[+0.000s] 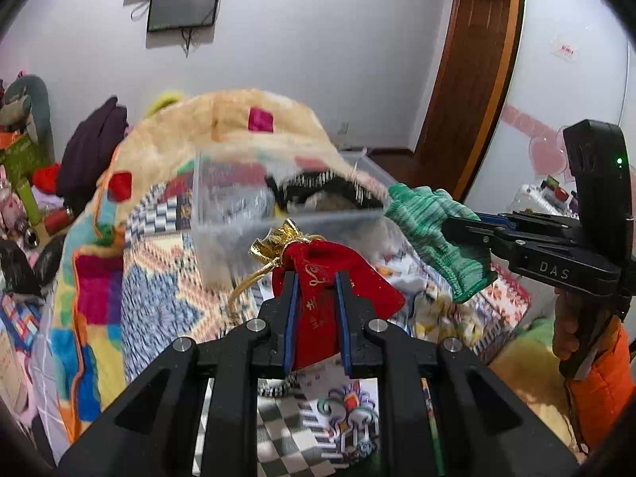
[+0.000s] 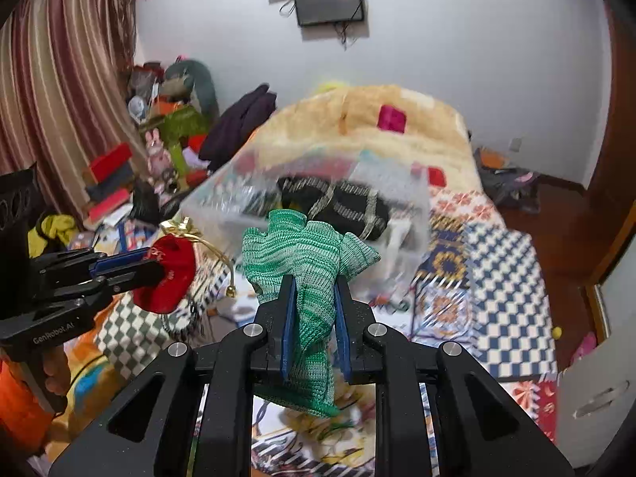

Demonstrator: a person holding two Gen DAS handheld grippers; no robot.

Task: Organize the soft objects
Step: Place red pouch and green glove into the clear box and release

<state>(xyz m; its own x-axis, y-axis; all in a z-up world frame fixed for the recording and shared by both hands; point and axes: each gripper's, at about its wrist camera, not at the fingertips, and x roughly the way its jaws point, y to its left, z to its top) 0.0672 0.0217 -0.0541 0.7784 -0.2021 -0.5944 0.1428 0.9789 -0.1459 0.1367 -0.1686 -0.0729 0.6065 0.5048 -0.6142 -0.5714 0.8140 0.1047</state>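
Note:
My left gripper (image 1: 316, 278) is shut on a red velvet pouch (image 1: 326, 298) with a gold top and gold cord, held up above the bed. It also shows in the right wrist view (image 2: 171, 274) at the left. My right gripper (image 2: 314, 282) is shut on a green knitted cloth (image 2: 306, 262), held up beside the pouch; the cloth shows in the left wrist view (image 1: 433, 234) at the right. A clear plastic box (image 1: 278, 214) stands on the bed just beyond both grippers, with a black patterned cloth (image 2: 338, 202) inside.
The bed carries a patterned quilt (image 2: 497, 262) and a fluffy beige blanket (image 2: 357, 127) behind the box. Clutter of boxes and toys (image 2: 159, 151) lies at the left by the curtain. A wooden door (image 1: 469, 71) is at the right.

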